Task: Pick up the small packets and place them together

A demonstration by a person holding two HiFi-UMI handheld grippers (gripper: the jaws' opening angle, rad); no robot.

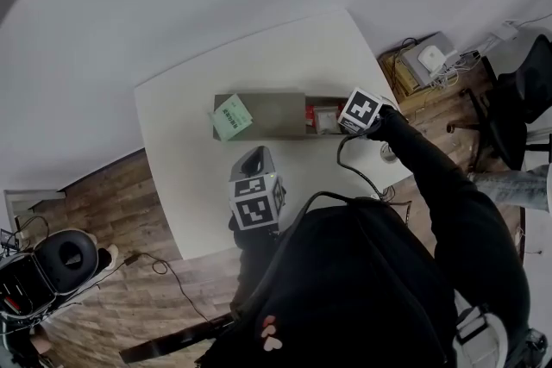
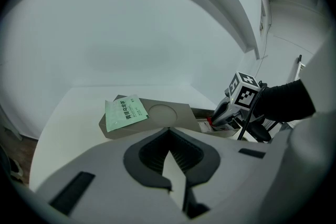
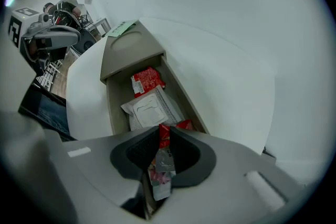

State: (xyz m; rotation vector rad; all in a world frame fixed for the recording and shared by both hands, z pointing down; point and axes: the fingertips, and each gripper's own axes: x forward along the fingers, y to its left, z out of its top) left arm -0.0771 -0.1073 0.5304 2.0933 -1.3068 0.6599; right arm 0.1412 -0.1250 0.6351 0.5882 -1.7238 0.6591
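Observation:
A grey-brown box (image 1: 267,115) lies on the white table (image 1: 190,168), its lid slid left and its right end uncovered. A green packet (image 1: 231,116) (image 2: 125,113) rests on the lid. Inside the uncovered end lie a red packet (image 3: 146,80) and a white packet (image 3: 149,108). My right gripper (image 1: 338,121) (image 3: 163,131) hangs over that end, shut on a small packet (image 3: 164,165) with a red top and a silver-pink body. My left gripper (image 1: 252,161) (image 2: 168,152) sits nearer the table's front edge, apart from the box, its jaws shut with nothing between them.
A black cable (image 1: 362,172) trails across the table's right part. Right of the table stand a wooden rack with devices (image 1: 423,65) and a black chair (image 1: 509,108). A round black object (image 1: 65,258) sits on the wooden floor at lower left.

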